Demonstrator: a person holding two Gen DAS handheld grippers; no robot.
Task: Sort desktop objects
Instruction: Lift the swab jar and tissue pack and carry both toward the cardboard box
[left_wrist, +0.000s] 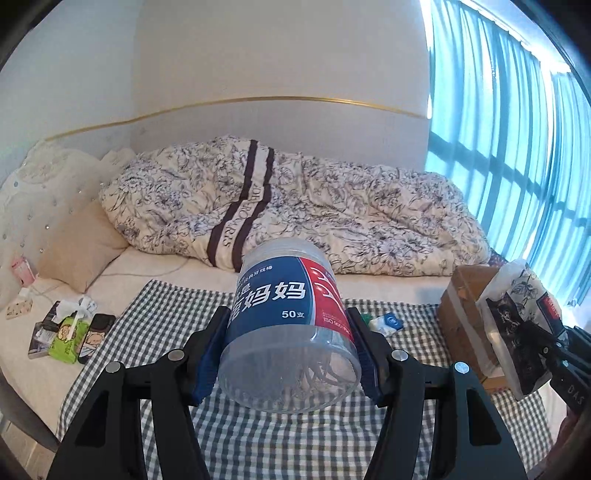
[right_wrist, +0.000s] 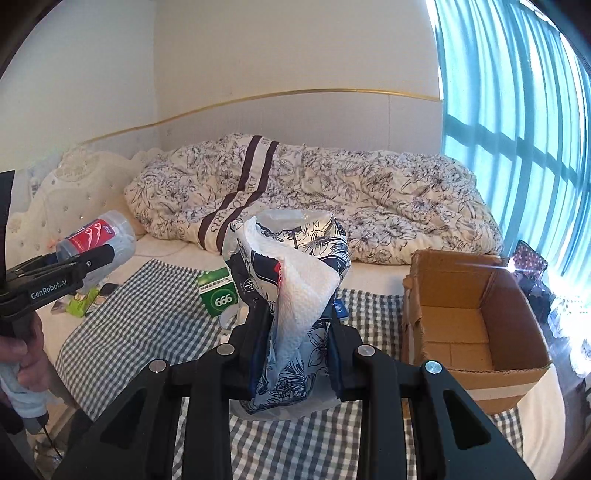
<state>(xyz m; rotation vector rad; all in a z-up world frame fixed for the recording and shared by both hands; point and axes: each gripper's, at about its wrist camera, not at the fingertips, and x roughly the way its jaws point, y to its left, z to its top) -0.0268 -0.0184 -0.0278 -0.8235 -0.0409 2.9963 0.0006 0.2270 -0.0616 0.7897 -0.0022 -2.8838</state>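
Two grippers are loaded, and we see both raised above the checked cloth (left_wrist: 155, 317) spread on the bed. Our left gripper (left_wrist: 288, 354) clamps a clear jar (left_wrist: 284, 325) by its sides, tilted, thin sticks lying loose inside. Our right gripper (right_wrist: 299, 350) is closed narrow on a tissue pack (right_wrist: 295, 295), white tissue spilling from its top. Behind the pack, on the cloth, a green box (right_wrist: 218, 295) marked 666 stands near the far edge. At the cloth's right edge sits an open carton (right_wrist: 472, 325); we see nothing in it. Off the cloth's left edge lie a green packet (left_wrist: 68, 338) and a phone (left_wrist: 94, 336), touching. A quilt (left_wrist: 295, 206) is heaped along the far side of the bed.
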